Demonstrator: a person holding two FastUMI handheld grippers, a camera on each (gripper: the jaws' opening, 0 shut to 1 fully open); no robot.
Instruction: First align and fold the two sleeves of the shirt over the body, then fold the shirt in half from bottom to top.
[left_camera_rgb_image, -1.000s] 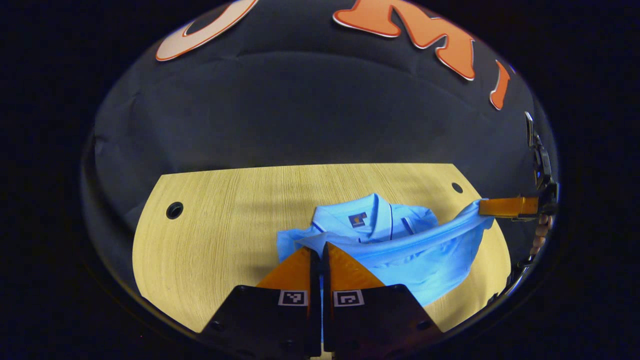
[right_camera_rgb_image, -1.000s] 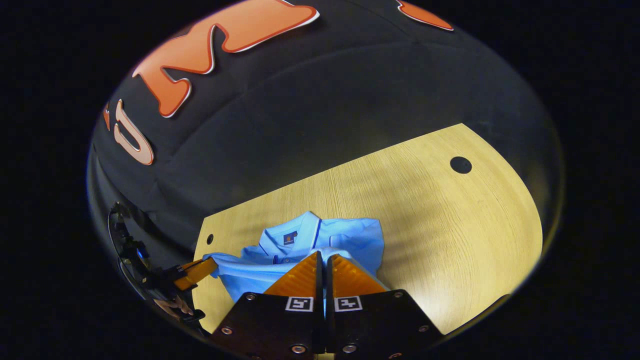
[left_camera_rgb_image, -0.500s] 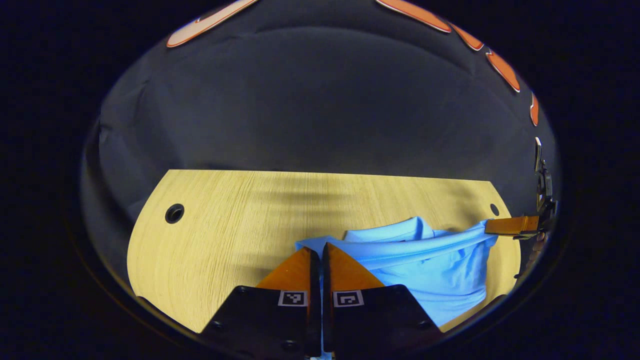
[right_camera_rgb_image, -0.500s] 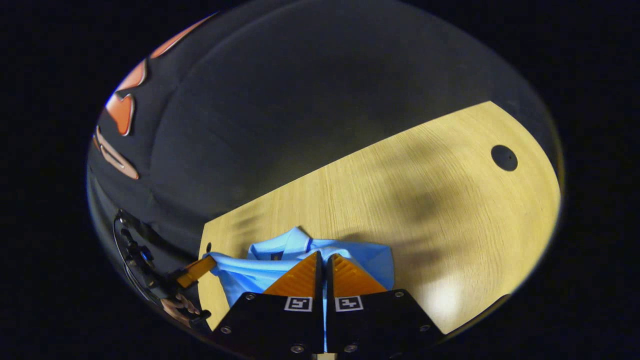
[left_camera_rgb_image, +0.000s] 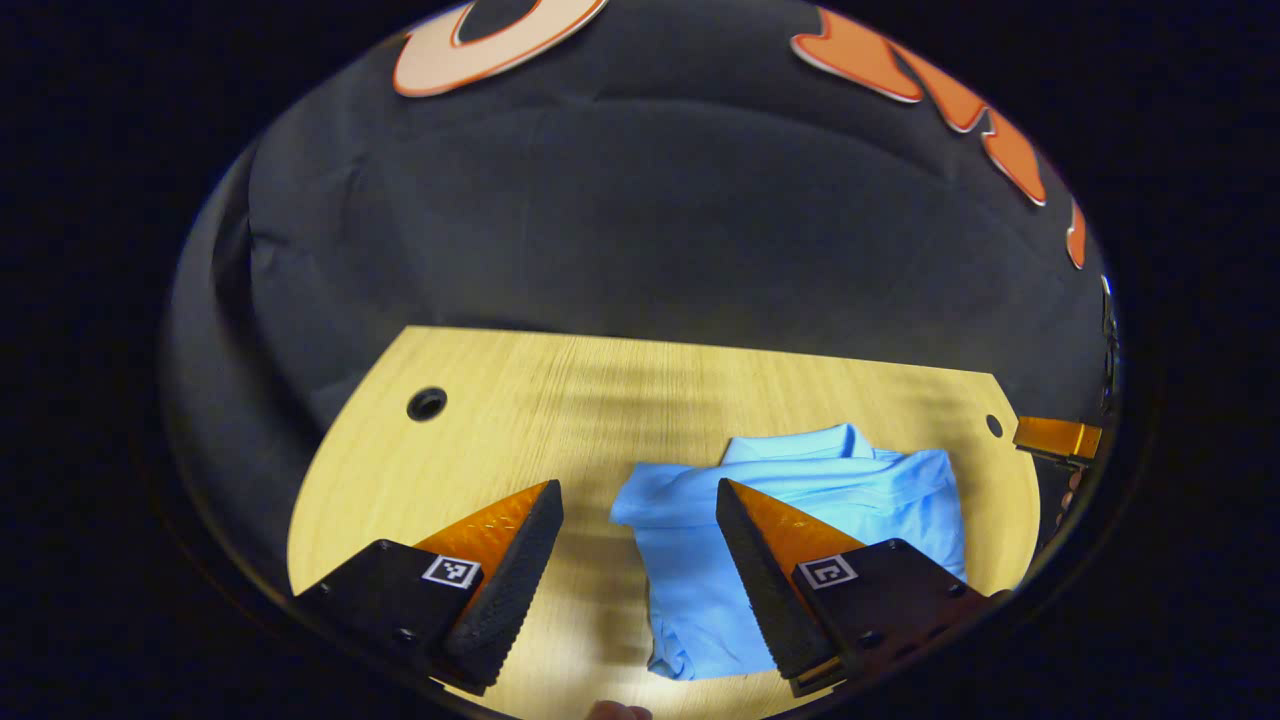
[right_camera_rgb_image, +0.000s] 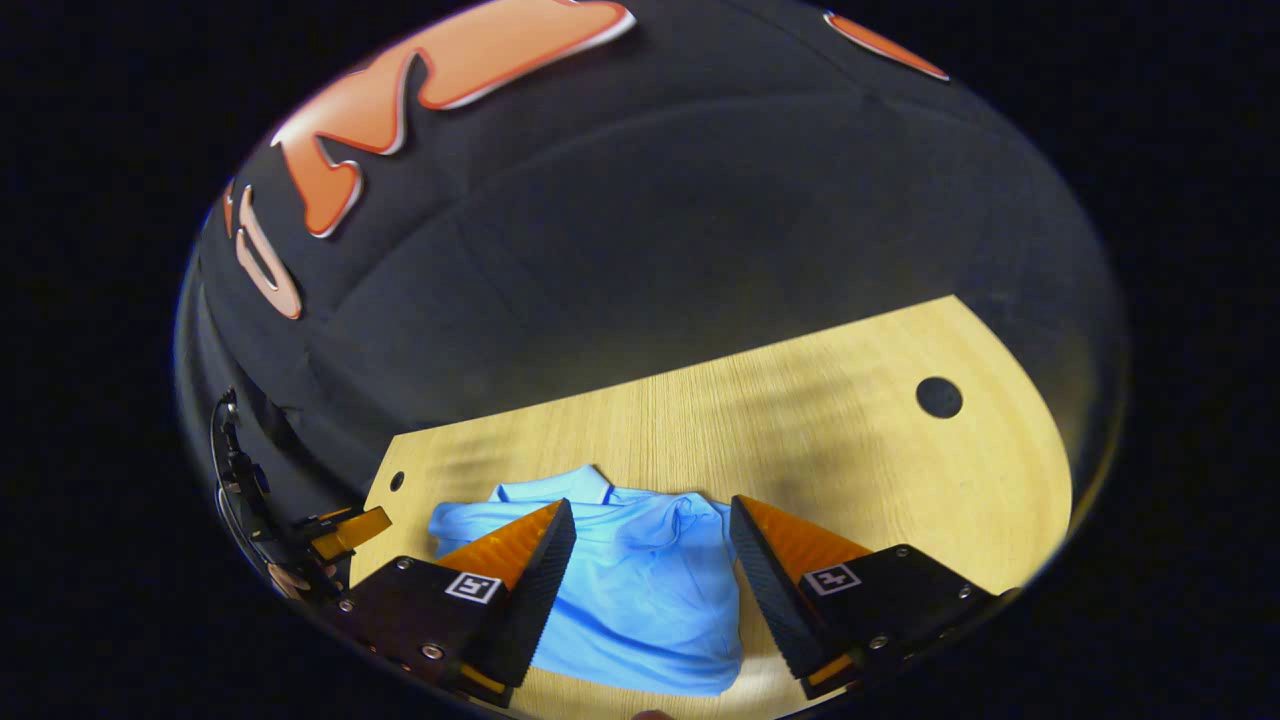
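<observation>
My light blue collared shirt (left_camera_rgb_image: 800, 500) lies folded on the pale wooden bench (left_camera_rgb_image: 500, 420), hem edge up by the collar. Left gripper (left_camera_rgb_image: 640, 570) and right gripper (right_camera_rgb_image: 650, 580) fingers are spread wide, grasping nothing. I judge both folds done; nothing obvious remains.

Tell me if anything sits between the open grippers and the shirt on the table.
Nothing visible does. The shirt lies folded on the table, right under the open left gripper and the open right gripper. Only bare wood lies around it.
</observation>
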